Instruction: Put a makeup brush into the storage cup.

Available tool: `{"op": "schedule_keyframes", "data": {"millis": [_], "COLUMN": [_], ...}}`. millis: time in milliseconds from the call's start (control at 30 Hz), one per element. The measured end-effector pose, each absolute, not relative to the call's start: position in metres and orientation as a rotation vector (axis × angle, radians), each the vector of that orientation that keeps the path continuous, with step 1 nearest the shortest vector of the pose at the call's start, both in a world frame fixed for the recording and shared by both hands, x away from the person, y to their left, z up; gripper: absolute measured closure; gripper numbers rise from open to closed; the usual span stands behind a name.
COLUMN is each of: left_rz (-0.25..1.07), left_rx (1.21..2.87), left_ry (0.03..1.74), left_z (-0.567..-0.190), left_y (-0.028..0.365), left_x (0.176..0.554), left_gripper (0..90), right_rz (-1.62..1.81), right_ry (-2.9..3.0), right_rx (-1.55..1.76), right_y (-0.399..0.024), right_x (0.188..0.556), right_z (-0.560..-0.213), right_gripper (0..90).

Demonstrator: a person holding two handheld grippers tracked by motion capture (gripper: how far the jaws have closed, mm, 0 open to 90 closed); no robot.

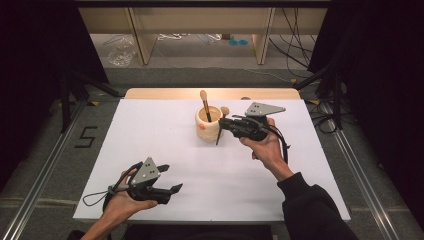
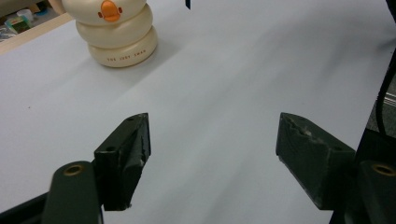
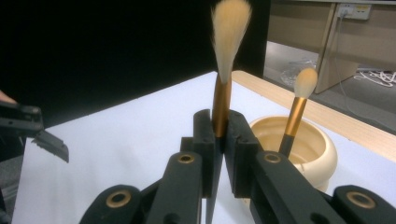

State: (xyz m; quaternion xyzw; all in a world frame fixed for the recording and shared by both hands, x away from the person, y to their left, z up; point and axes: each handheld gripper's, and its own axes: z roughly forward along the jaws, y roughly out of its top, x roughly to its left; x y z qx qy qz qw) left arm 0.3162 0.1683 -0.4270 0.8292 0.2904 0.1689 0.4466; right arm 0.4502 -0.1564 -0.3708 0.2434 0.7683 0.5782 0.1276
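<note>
High view. White table [image 1: 165, 135]; cream duck-faced holder [image 1: 207, 125] near its far middle, one makeup brush [image 1: 205, 104] already standing in it, bristles up. Right gripper [image 1: 223, 126] just beside the holder on its right, carrying a second brush [image 1: 221, 124], its dark handle tip hanging down toward the table. Left gripper [image 1: 170, 179] near the front edge, well apart from the holder, jaws spread, nothing between them.

Left gripper view. Both jaws wide apart over bare table; the holder [image 2: 116, 32] stands far ahead: stacked rounded rings, orange beak, glossy.

Right gripper view. Jaws closed on the held brush [image 3: 223, 93] at its gold ferrule, bristles upright above, tapered handle below. The holder [image 3: 308, 144] lies behind to the right, with the standing brush [image 3: 299, 112] leaning inside it.

Handling, judged. Brush: light, stiff, slim, smooth, so liable to pivot or slip in the pads; bristles soft, best left untouched. Ferrule or upper handle is the sound grip point. Holder: probably ceramic or hard plastic, rigid, smooth; could tip if nudged at the rim.
</note>
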Motion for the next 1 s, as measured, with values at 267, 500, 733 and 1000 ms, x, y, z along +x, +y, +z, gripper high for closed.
{"op": "schedule_keyframes", "data": {"millis": [267,500,733,1000], "left_rz": [0.420,0.431,0.425,0.427], "left_rx": [2.074,2.090,2.085,2.106], "left_ry": [0.716,0.718,0.720,0.711], "left_z": [-0.430,-0.431,-0.433,-0.433], "left_y": [0.173,0.174,0.173,0.174], "left_x": [0.312,0.309,0.308,0.309], "left_gripper": [25.1,24.7,24.6,24.6], "right_rz": [1.693,1.694,1.694,1.694], "right_ry": [2.207,2.185,2.158,2.116], "right_rx": [0.740,0.755,0.775,0.799], "right_y": [-0.158,-0.158,-0.161,-0.161], "right_x": [0.459,0.471,0.480,0.493], "right_z": [-0.358,-0.353,-0.348,-0.346], "right_gripper": [84.7,84.7,84.8,84.7]}}
